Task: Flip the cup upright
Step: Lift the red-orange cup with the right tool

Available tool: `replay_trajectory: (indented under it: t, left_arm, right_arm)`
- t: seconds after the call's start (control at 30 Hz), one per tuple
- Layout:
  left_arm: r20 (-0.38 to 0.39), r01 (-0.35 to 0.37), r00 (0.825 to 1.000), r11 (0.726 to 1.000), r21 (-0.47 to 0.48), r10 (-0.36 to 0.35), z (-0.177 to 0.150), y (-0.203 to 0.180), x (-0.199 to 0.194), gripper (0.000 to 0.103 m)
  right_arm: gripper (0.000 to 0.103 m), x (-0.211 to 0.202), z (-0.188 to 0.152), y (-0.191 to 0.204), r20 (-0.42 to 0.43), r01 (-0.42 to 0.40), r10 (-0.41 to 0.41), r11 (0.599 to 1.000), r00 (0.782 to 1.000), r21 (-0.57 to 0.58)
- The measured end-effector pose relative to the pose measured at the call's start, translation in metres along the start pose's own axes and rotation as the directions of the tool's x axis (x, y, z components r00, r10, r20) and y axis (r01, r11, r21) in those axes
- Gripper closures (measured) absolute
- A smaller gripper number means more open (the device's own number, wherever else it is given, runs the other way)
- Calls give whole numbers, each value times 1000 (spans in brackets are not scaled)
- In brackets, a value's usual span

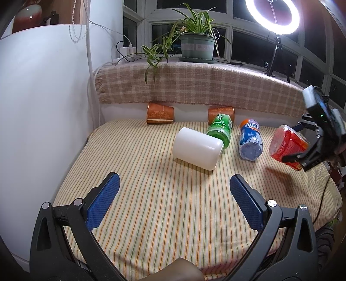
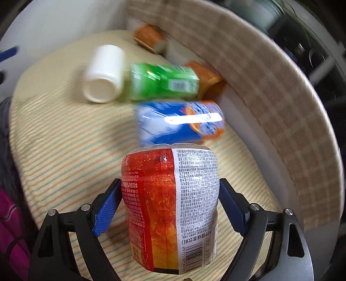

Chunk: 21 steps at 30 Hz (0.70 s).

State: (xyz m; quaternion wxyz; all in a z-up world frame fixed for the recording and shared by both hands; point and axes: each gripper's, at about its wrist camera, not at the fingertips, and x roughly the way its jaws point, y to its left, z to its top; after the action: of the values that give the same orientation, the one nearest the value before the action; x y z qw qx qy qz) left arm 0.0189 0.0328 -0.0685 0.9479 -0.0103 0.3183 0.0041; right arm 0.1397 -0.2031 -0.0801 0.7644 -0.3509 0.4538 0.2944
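My right gripper is shut on a red-labelled cup and holds it tilted in the air above the striped cloth; it shows at the right of the left wrist view. My left gripper is open and empty, low over the cloth in front of a white cup that lies on its side. A green cup, a blue-and-orange cup and two brown paper cups also lie on their sides. The right wrist view is blurred.
The striped cloth covers a table bounded by a white wall on the left and a plaid-covered ledge behind. A potted plant and a ring light stand on the ledge.
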Motion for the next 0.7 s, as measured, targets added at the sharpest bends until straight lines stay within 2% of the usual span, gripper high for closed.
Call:
replay_trajectory:
  t: [0.1, 0.4, 0.6, 0.7]
  left_arm:
    - [-2, 2, 1000, 1000, -7, -2, -2, 2, -2, 0]
    - [-5, -42, 999, 999, -12, 42, -10, 18, -13, 0]
    - [1, -73, 997, 997, 14, 73, -11, 28, -18, 0]
    - [4, -78, 997, 996, 32, 77, -10, 28, -18, 0]
  right_arm:
    - [16, -13, 9, 22, 37, -39, 42, 996, 998, -80]
    - [16, 14, 47, 78, 48, -116, 133, 959, 990, -259]
    - [16, 32, 62, 105, 15, -172, 187, 930, 982, -324]
    - [15, 40, 67, 106, -12, -216, 224, 927, 975, -307]
